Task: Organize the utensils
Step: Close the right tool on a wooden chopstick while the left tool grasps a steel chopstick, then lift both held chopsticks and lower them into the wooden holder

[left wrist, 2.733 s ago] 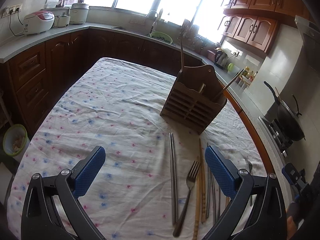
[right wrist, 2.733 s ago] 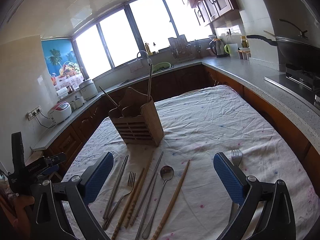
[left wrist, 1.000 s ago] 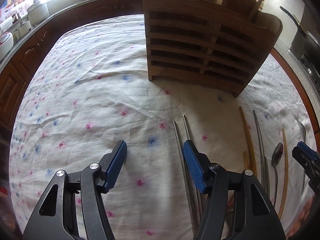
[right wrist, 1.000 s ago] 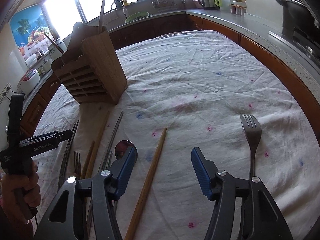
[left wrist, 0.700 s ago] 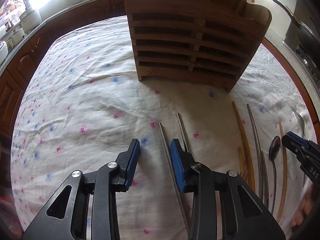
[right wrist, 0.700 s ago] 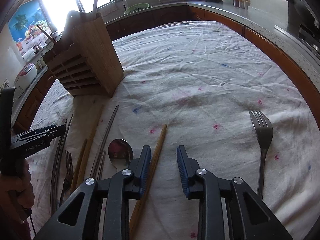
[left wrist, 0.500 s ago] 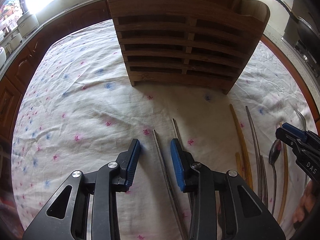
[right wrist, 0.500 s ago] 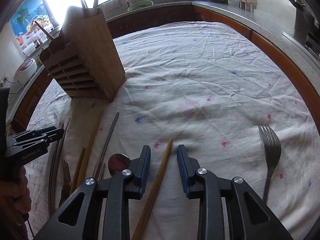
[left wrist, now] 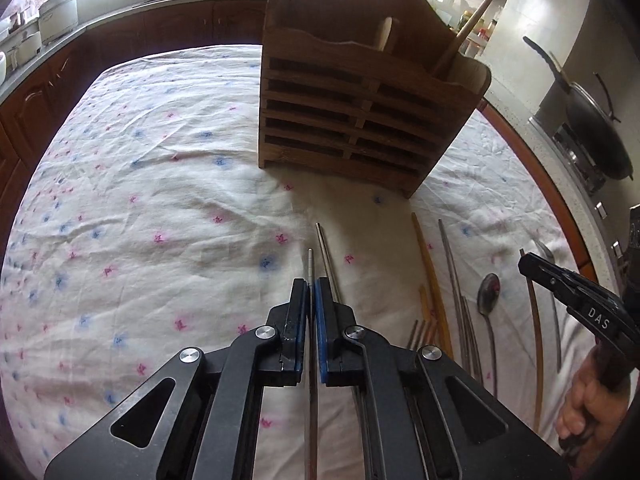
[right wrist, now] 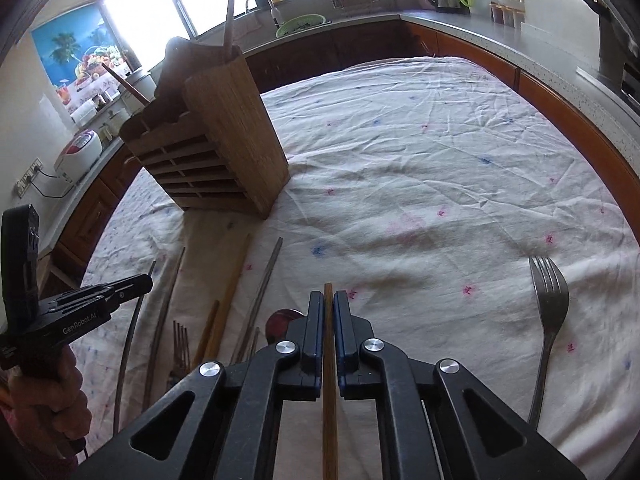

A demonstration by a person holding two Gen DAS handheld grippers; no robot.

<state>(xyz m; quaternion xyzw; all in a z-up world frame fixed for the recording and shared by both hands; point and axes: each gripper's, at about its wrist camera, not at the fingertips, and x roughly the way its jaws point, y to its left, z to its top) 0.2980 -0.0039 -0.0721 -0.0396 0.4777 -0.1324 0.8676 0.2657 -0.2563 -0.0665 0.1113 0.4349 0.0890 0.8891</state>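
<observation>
The left gripper (left wrist: pixel 311 286) has just clamped a metal chopstick (left wrist: pixel 309 264); the right gripper (right wrist: pixel 329 300) has just clamped a wooden chopstick (right wrist: pixel 329 400). Both chopsticks run lengthwise along the fingers, tips pointing toward the wooden utensil holder (left wrist: pixel 360 120).

A home kitchen: wooden cabinets (right wrist: pixel 460 46), sink faucet (right wrist: pixel 262 2), rice cooker (right wrist: pixel 78 152).

White tablecloth (left wrist: pixel 160 184) dotted pink and blue, brown wooden holder (left wrist: pixel 360 120), black claw with blue pads (left wrist: pixel 320 320), seemingly silver chopstick (left wrist: pixel 310 264)
</observation>
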